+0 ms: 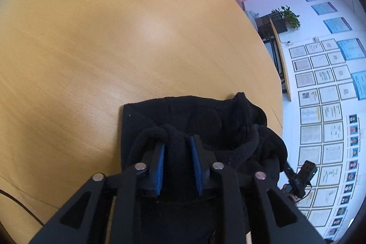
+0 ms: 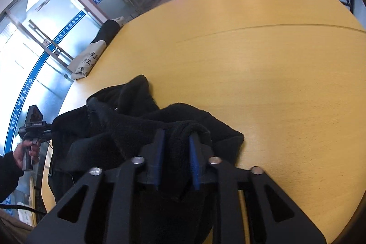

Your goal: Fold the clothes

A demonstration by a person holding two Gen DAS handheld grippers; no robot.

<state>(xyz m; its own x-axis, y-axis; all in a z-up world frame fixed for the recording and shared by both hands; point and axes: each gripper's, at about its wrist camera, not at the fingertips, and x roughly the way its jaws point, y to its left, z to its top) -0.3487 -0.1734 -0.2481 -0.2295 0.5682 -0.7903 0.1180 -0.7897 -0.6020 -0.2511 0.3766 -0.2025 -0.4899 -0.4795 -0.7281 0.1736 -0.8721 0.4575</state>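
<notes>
Both grippers, left (image 1: 176, 143) and right (image 2: 175, 137), each clamped on a bunched fold of black fleece garment (image 1: 205, 116) over wooden table (image 1: 114, 38).

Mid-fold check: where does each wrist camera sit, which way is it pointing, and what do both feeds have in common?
Left wrist: on the left gripper, looking along its fingers across the wooden table toward a document wall; fingers pinch the black fleece garment.
Right wrist: on the right gripper, facing glass doors; the person's hand holding the other gripper shows at left.
Shared: same garment, same table.
</notes>
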